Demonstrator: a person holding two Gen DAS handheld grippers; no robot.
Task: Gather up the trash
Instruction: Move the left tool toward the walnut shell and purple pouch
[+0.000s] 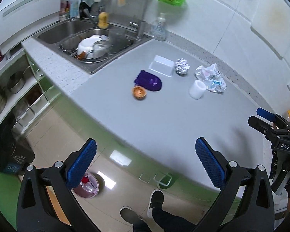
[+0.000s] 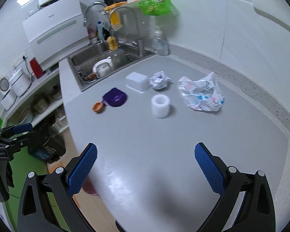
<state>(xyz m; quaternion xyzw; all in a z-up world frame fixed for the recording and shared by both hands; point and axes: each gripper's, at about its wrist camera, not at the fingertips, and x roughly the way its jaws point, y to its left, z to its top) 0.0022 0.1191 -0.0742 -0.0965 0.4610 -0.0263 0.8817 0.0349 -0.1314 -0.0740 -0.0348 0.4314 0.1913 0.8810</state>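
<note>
Grey kitchen counter (image 2: 164, 145) beside the sink (image 2: 90, 58) carried your trash: white foam cup (image 2: 160, 106) nearest, dead ahead of your right gripper (image 2: 146, 169), which gaped empty; your left gripper (image 1: 146, 166), also spread, hung off the edge. Behind the cup lay a crumpled wrapper (image 2: 202, 94), foil ball (image 2: 159, 80), what looked like an upturned tub (image 2: 136, 82), and a purple bag (image 2: 115, 98)

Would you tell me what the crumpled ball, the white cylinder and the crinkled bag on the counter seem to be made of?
Crumpled ball: probably aluminium foil, silvery with sharp shiny creases, though printed paper is possible. White cylinder: looks like foam, matte and thick-walled with a soft edge. Crinkled bag: thin clear plastic film, glossy and see-through with coloured print.
</note>
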